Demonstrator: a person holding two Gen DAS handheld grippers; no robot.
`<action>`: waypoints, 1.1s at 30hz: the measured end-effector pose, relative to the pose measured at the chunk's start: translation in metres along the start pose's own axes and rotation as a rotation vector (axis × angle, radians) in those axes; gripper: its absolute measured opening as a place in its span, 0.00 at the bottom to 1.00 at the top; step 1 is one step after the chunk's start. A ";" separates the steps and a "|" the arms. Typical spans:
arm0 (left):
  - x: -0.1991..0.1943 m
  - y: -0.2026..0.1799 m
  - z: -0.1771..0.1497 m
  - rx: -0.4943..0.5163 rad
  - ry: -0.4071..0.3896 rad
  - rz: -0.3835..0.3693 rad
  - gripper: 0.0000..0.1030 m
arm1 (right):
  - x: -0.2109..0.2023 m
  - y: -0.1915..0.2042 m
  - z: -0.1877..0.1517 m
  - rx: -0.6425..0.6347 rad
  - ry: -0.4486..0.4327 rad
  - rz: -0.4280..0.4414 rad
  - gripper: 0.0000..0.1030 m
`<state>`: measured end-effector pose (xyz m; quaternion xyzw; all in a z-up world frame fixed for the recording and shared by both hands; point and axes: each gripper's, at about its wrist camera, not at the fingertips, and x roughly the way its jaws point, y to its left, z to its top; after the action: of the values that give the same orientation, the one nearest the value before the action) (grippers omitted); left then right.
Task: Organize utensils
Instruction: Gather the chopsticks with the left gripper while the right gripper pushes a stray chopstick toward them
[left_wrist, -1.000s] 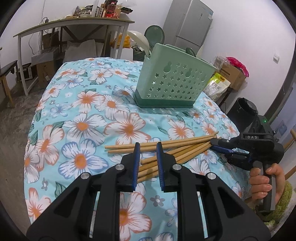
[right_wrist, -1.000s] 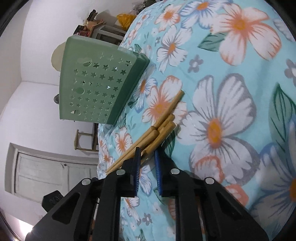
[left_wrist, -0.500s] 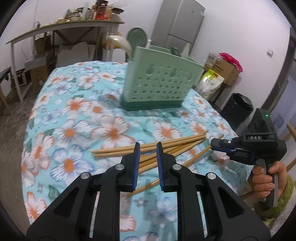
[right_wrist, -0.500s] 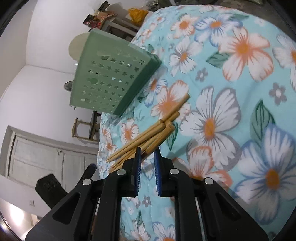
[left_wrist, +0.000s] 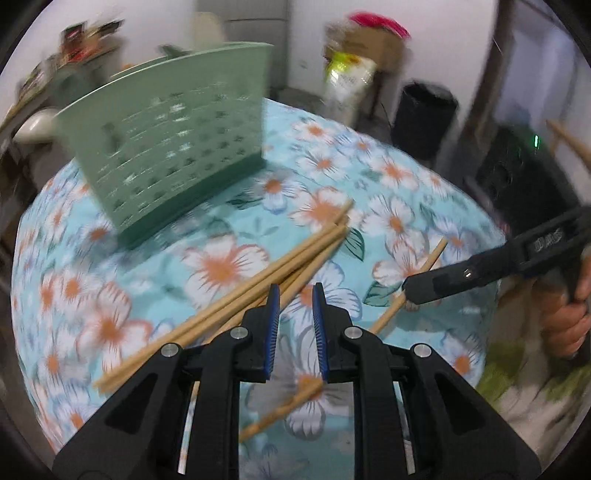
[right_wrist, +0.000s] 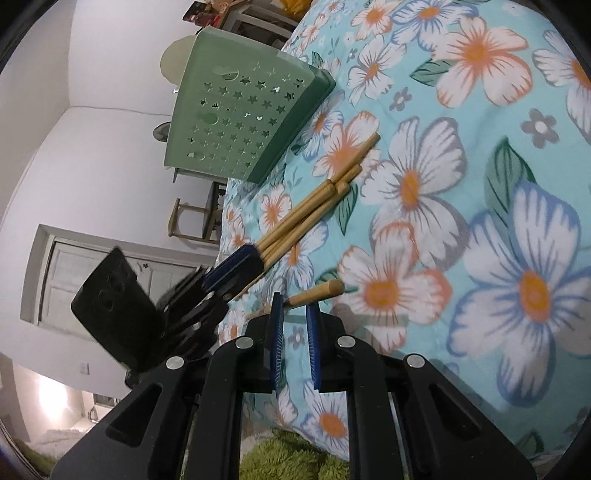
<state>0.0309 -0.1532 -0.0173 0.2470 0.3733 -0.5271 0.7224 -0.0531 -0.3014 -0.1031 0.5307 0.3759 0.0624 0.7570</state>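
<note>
Several wooden chopsticks lie fanned on the floral tablecloth. A green perforated utensil holder stands beyond them. My left gripper is open a little and empty, its tips just over the bundle. One chopstick lies apart to the right, and my right gripper touches it there. In the right wrist view the right gripper is slightly open with that chopstick just past its left tip. The left gripper shows by the bundle, with the holder behind.
The table edge falls away at the right, where a black bin and boxes stand on the floor. A green shaggy mat lies below the table edge. A door and a chair are behind.
The left view swung right and in toward the chopsticks and is blurred. One chopstick now lies apart from the bundle. The right gripper moved back to that stray stick.
</note>
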 end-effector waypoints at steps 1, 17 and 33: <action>0.006 -0.006 0.003 0.051 0.024 0.004 0.16 | -0.002 0.001 -0.001 -0.006 0.002 0.001 0.12; 0.046 -0.033 0.022 0.296 0.082 0.064 0.13 | -0.009 -0.003 -0.004 -0.031 -0.002 -0.007 0.12; 0.007 -0.021 0.041 0.179 0.006 -0.036 0.00 | -0.022 0.011 0.000 -0.099 -0.050 -0.039 0.12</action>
<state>0.0232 -0.1948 0.0021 0.3054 0.3312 -0.5707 0.6865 -0.0658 -0.3074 -0.0824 0.4867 0.3635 0.0527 0.7926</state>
